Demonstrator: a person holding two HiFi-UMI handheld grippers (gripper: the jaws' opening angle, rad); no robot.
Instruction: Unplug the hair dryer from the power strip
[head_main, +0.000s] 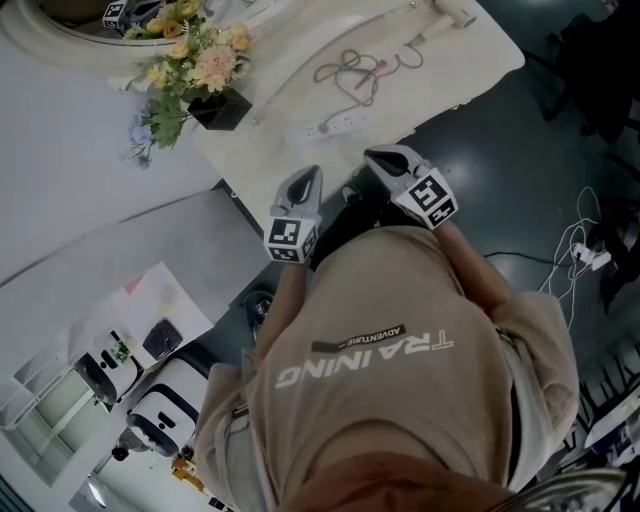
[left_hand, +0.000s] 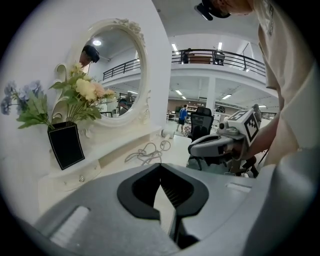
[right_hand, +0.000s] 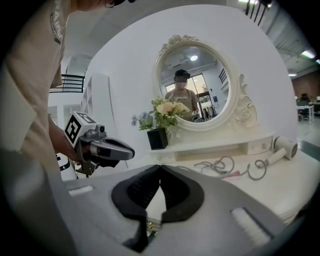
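A white power strip (head_main: 335, 125) lies on the cream dressing table (head_main: 270, 150), near its front edge. Behind it sits a tangled grey cable (head_main: 350, 72), (right_hand: 220, 165). The white hair dryer (right_hand: 282, 147), (head_main: 450, 12) rests at the table's far right end. Both grippers hover in front of the table, short of the strip, and touch nothing. My left gripper (head_main: 310, 172), (left_hand: 160, 167) is shut and holds nothing. To its right, my right gripper (head_main: 372, 155), (right_hand: 160, 169) is also shut, with nothing between its jaws.
A black vase of flowers (head_main: 218, 105) stands at the table's left, under an oval white mirror (right_hand: 197, 85). The person's tan shirt (head_main: 400, 350) fills the lower head view. A white machine (head_main: 160, 410) and loose floor cables (head_main: 580, 250) lie on either side.
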